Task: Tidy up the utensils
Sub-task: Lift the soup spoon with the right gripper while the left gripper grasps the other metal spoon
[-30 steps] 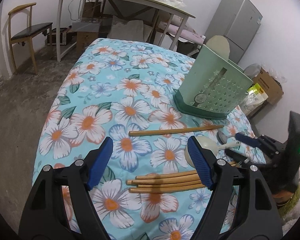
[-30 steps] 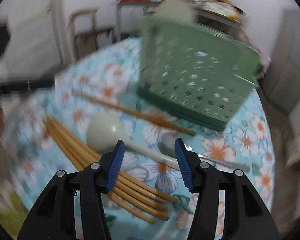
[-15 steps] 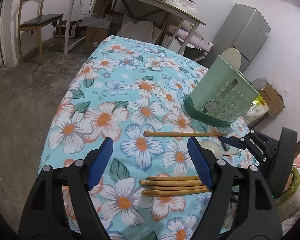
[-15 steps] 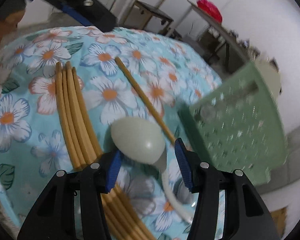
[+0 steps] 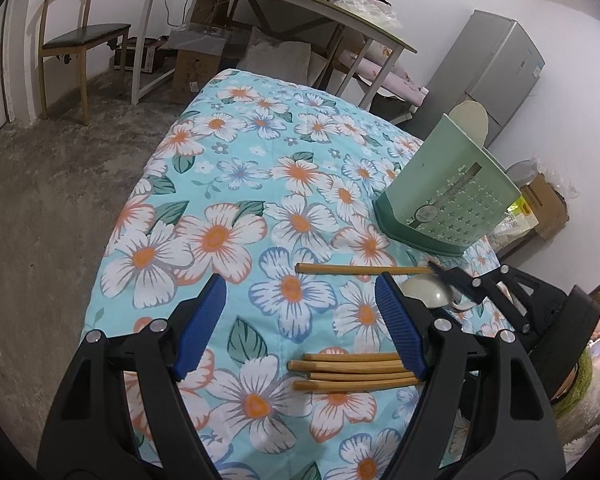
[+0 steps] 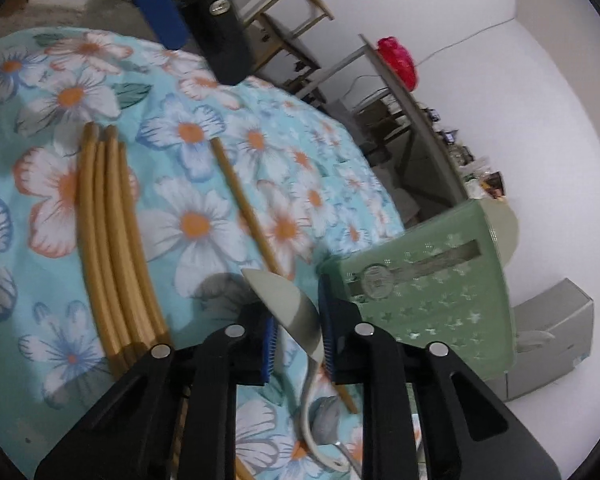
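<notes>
A pale green spoon (image 6: 290,304) is tipped on its edge above the floral tablecloth (image 5: 236,184). My right gripper (image 6: 296,320) is closing its jaws, and its blue pads press on both sides of the spoon's bowl. The spoon (image 5: 426,292) and the right gripper (image 5: 456,278) also show in the left wrist view. My left gripper (image 5: 300,292) hovers open over the cloth with nothing between its fingers. A bundle of wooden chopsticks (image 5: 352,372) lies by its right finger. One single chopstick (image 5: 360,269) lies farther off. The green utensil holder (image 5: 448,196) stands beyond, holding another pale spoon (image 5: 470,120).
A metal spoon (image 6: 324,416) lies on the cloth under the right gripper. The table's left edge drops to a concrete floor (image 5: 40,208). Behind stand a long cluttered desk (image 5: 268,0), a wooden chair (image 5: 76,40), a grey fridge (image 5: 496,68) and cardboard boxes (image 5: 544,204).
My right gripper rolled over, moved onto the pale green spoon and narrowed its jaws around the bowl, which now stands on edge. The left gripper has stayed open and nearly still.
</notes>
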`<state>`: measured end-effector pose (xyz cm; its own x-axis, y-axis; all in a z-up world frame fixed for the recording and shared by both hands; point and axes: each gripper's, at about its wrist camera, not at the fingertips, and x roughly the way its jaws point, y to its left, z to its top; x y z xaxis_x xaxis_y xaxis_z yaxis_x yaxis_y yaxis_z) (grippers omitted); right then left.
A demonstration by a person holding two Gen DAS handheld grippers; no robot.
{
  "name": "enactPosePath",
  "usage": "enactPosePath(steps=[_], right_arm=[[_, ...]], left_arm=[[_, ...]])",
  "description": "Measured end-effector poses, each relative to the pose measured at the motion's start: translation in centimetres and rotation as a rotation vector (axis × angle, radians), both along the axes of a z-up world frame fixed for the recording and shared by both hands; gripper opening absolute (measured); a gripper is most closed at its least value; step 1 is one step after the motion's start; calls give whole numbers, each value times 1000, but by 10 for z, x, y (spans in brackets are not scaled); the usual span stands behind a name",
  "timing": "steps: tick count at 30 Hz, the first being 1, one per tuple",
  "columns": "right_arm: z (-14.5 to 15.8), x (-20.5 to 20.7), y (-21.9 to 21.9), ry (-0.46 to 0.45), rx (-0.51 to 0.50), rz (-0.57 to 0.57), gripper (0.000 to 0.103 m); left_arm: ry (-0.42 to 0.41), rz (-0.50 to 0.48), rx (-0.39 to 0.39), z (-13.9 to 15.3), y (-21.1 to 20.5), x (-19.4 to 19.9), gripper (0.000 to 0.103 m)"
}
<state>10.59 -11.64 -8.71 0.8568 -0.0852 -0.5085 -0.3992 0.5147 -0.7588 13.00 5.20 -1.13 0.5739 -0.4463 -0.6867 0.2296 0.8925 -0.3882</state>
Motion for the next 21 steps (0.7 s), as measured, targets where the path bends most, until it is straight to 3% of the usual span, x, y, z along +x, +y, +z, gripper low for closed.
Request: enactPosePath(steps=[7, 12, 16, 21], right_arm=[[40, -7, -23, -157, 108, -106, 10], [81, -11, -66, -247, 289, -288, 8], [101, -17, -113, -285, 444, -457, 8], [105, -24, -153, -305, 540, -578, 8]], left_arm=[[0, -8, -2, 0, -4, 1, 73], [-16, -50, -19, 5, -14, 0, 73], [-33, -117, -48, 11, -31, 0, 73], [-40, -241, -112, 18, -64, 3, 68]])
